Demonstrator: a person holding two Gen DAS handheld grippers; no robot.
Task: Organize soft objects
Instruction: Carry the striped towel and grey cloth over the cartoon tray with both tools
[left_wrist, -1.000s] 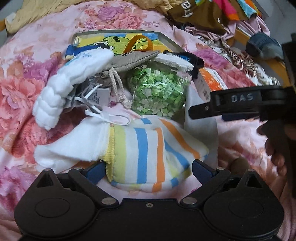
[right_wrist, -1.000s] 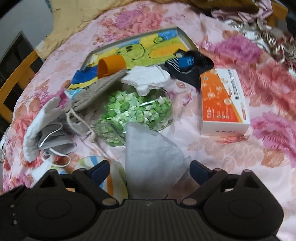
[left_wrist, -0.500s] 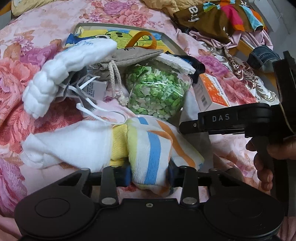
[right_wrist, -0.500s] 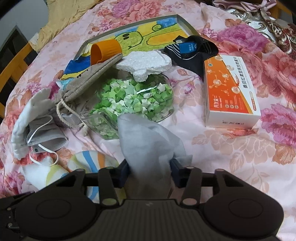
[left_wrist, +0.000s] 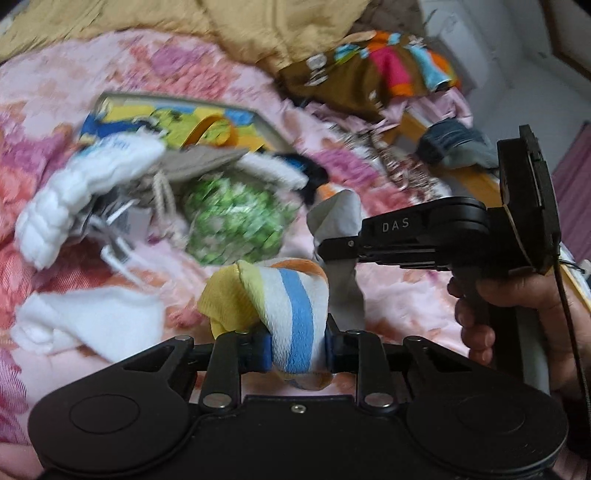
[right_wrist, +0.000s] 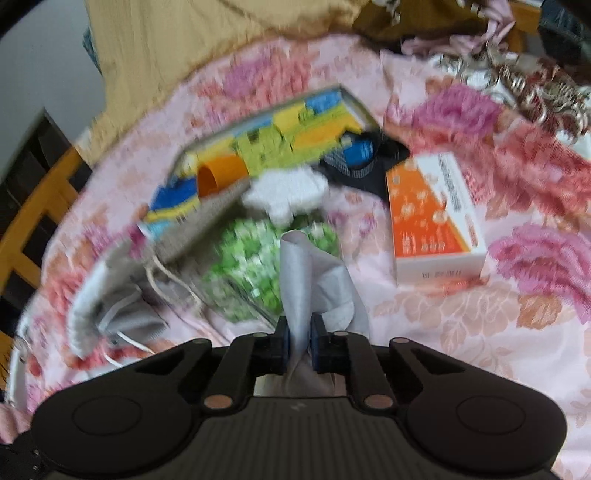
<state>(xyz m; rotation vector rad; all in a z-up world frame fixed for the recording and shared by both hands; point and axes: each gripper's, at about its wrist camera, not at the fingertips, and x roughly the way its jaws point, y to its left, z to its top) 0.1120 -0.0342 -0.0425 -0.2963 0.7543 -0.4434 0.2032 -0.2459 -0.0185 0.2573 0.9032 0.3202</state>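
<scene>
- Two grippers, each pinching one soft item, jaws closing.
- Left gripper (left_wrist: 297, 345): clenched on a bunched striped terry cloth of white, blue, yellow and orange (left_wrist: 284, 306), between its pads.
- Right gripper (right_wrist: 298, 345): clamped on a thin grey fabric sheet (right_wrist: 314, 280), rising ahead of its pads.
- Beyond both: a clear bag of green pieces (right_wrist: 258, 266) on the pink floral bedspread (right_wrist: 461, 332).
</scene>
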